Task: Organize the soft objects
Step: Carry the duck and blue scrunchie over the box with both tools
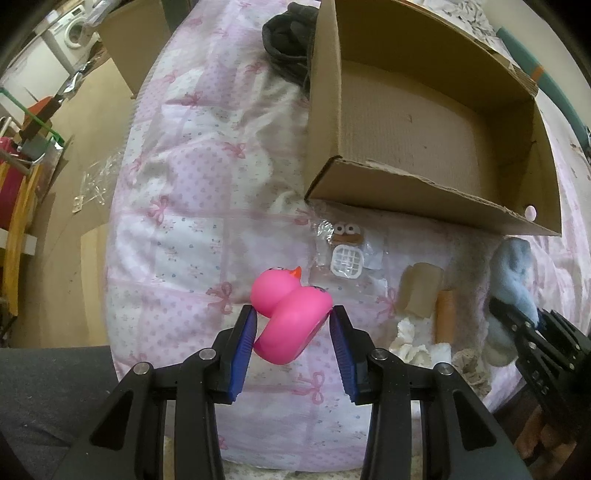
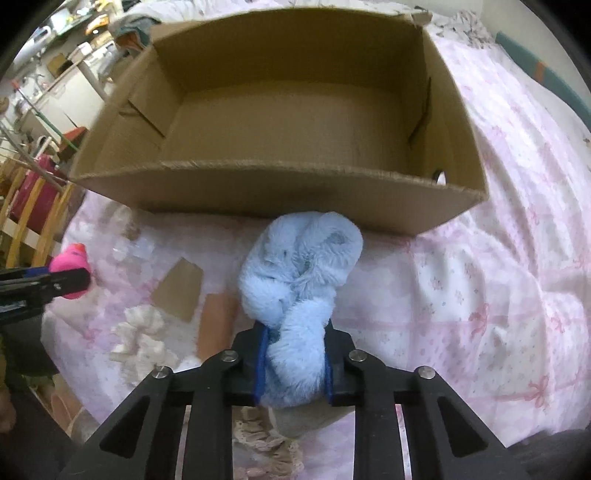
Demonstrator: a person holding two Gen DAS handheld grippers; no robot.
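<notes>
**Both claws loaded beside the box**

Left wrist view: left claw [image 1: 291, 325] low centre, blue pads clamped on a pink duck [image 1: 290, 319], orange beak toward the top of the frame. The duck hangs over a pink bow-print bedspread [image 1: 192, 177]. Cardboard box [image 1: 417, 199] fills the upper right, its floor bare in this view apart from a small pale round thing [image 1: 530, 212] in the near right corner. A black cloth bundle [image 1: 286, 40] lies just beyond the box's far left corner, top centre. Below the box's near wall, on the bedspread: a clear packet with a googly-eyed piece and a white grid piece [image 1: 348, 261], a cardboard scrap [image 1: 421, 291], a tan tube [image 1: 445, 317], white rags [image 1: 410, 341]. Right claw [image 1: 517, 317] enters at the right edge, a blue plush [image 1: 513, 269] in it. Washing machine [image 1: 75, 31] at upper left, floor clutter down the left edge.

Right wrist view: right claw [image 2: 295, 365] low centre, pads pressed on the lower part of the blue plush [image 2: 297, 280]; the rest of it bulges up the frame to the box's near wall [image 2: 280, 192]. Box interior shows whole here and looks bare; a round hole in its near right corner. The duck [image 2: 70, 264] and left claw [image 2: 55, 282] sit at the left edge, partly cut off. Scrap [image 2: 179, 291], tube [image 2: 216, 325] and rags [image 2: 142, 341] lie to the lower left of the plush. The black bundle and packet do not show clearly here.
</notes>
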